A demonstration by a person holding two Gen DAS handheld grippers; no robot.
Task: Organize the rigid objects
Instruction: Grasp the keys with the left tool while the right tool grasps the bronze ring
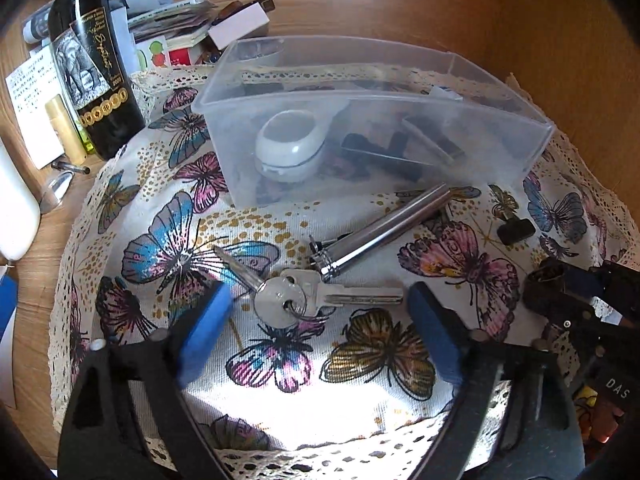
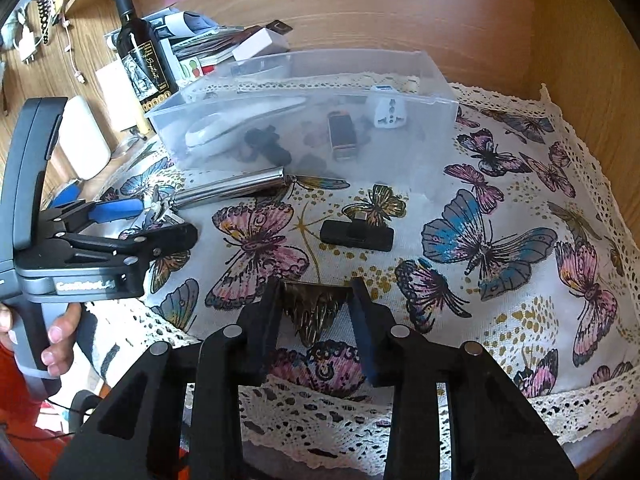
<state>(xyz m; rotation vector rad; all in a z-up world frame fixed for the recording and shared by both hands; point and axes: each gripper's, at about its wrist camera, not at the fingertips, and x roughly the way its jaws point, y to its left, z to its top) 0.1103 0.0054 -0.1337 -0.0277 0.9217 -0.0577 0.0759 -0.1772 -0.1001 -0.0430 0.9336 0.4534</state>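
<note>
A clear plastic box [image 1: 224, 92] [image 2: 440, 80] stands on the butterfly cloth [image 1: 280, 408] and holds a white magnifier [image 1: 290, 148], dark small items and a white plug adapter [image 2: 390, 111]. A bunch of silver keys [image 1: 304, 296] lies in front of it, touching a silver metal tube [image 1: 384, 226] [image 2: 232, 187]. My left gripper [image 1: 320, 312] is open, its blue pads either side of the keys, just above the cloth. A small black adapter [image 2: 356, 234] [image 1: 516, 230] lies ahead of my right gripper [image 2: 316, 292], which is open and empty over the cloth.
A dark wine bottle [image 1: 90, 60] [image 2: 144, 52], papers and small boxes [image 1: 180, 24] stand behind and left of the clear box. A white object [image 1: 16, 208] lies at the left. Wooden walls [image 2: 580, 60] close the back and right. The cloth has a lace edge [image 2: 320, 416].
</note>
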